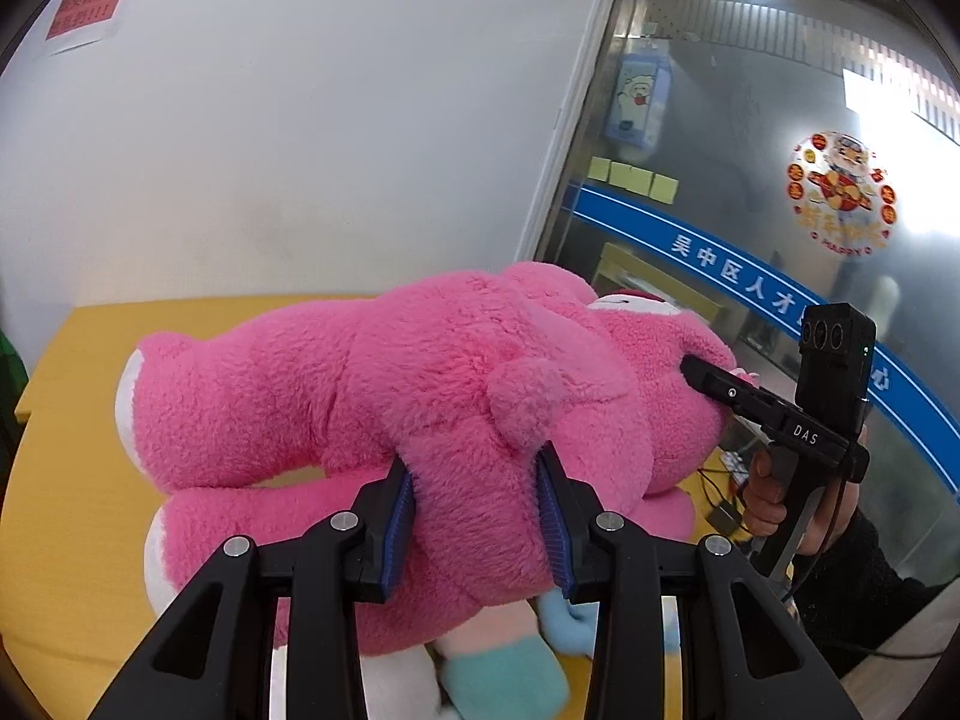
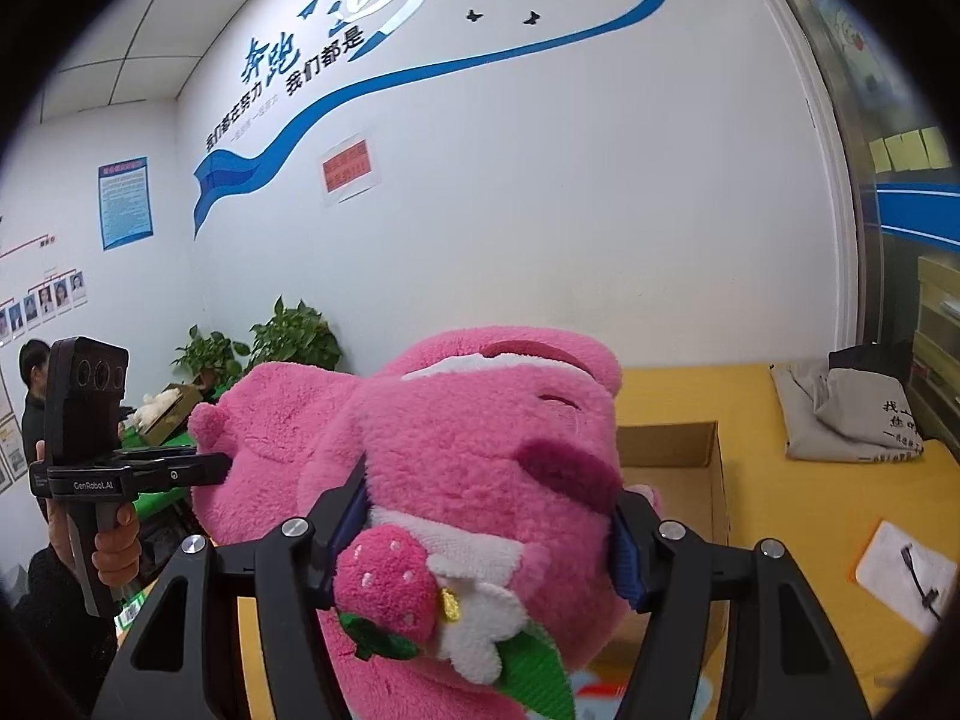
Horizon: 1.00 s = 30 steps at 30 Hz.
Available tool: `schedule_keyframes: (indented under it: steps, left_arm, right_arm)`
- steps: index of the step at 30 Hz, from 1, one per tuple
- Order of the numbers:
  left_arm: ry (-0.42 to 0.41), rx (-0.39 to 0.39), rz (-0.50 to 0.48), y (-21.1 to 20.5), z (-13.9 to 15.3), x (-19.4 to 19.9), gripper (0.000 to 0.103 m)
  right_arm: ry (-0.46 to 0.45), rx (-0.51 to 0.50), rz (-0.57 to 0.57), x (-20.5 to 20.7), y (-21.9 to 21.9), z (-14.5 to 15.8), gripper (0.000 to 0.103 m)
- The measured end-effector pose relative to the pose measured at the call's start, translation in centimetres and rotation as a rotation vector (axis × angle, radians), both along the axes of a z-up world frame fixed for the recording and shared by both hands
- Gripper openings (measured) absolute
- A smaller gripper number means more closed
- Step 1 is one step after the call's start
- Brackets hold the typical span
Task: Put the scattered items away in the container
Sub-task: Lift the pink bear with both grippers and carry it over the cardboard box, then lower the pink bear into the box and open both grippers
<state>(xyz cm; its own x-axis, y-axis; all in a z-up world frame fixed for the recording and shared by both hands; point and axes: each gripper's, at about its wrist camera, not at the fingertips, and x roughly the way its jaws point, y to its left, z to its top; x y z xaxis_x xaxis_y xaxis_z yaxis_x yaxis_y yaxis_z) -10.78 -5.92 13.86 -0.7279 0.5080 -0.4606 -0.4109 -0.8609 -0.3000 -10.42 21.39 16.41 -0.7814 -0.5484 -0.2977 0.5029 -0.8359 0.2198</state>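
A large pink plush bear (image 1: 420,372) is held up above the yellow table (image 1: 66,420) by both grippers. My left gripper (image 1: 477,516) is shut on the bear's body, near its small tail. My right gripper (image 2: 492,534) is shut on the bear's head (image 2: 480,438), beside the strawberry and white flower on its front. The right gripper also shows in the left wrist view (image 1: 714,387), pressed into the head. The left gripper shows in the right wrist view (image 2: 204,468) at the bear's back. An open cardboard box (image 2: 714,480) stands on the table behind and below the bear.
A pastel plush toy (image 1: 498,666) lies under the bear. A folded grey cloth bag (image 2: 852,414) and a white pouch (image 2: 906,576) lie on the yellow table to the right. Potted plants (image 2: 288,342) stand by the white wall. A glass door (image 1: 780,180) is at the right.
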Motion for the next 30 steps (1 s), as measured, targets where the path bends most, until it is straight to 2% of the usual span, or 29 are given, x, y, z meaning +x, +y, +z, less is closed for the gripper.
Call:
schedule_keyframes:
  steps: [5,9,14,17,20,24,27,28,30]
  left_arm:
    - [-0.029,-0.013,0.012,-1.2,-0.9,-9.3,0.04]
    - [-0.064,-0.035,0.035,-0.6,-1.4,-14.1,0.04]
    - [-0.157,-0.011,0.011,0.7,-5.3,-20.3,0.04]
    - [-0.211,-0.007,0.003,1.6,-8.0,-22.7,0.039]
    - [-0.319,-0.012,0.006,2.2,-11.8,-25.4,0.039]
    - [-0.47,-0.084,0.013,3.4,-17.8,-28.1,0.039]
    - [-0.451,-0.071,0.018,3.5,-18.0,-28.4,0.04]
    - [-0.449,-0.078,0.019,3.9,-17.8,-28.6,0.042]
    - [-0.436,-0.117,0.02,3.9,-18.1,-28.6,0.049]
  right_arm:
    - [-0.03,-0.032,-0.014,-7.6,-0.1,-0.4,0.065]
    - [-0.074,-0.044,-0.031,-13.5,-0.2,-1.9,0.065]
    - [-0.127,-0.019,-0.066,-19.6,0.2,-5.1,0.065]
    - [-0.169,-0.011,-0.092,-22.4,0.9,-7.9,0.065]
    - [-0.243,-0.011,-0.113,-25.3,1.8,-12.0,0.065]
    - [-0.359,0.049,-0.146,-28.2,1.6,-17.6,0.065]
    - [-0.429,0.06,-0.176,-29.3,1.6,-19.4,0.065]
    - [-0.43,0.05,-0.182,-29.4,1.9,-19.4,0.065]
    - [-0.459,0.091,-0.213,-29.7,1.6,-19.9,0.07]
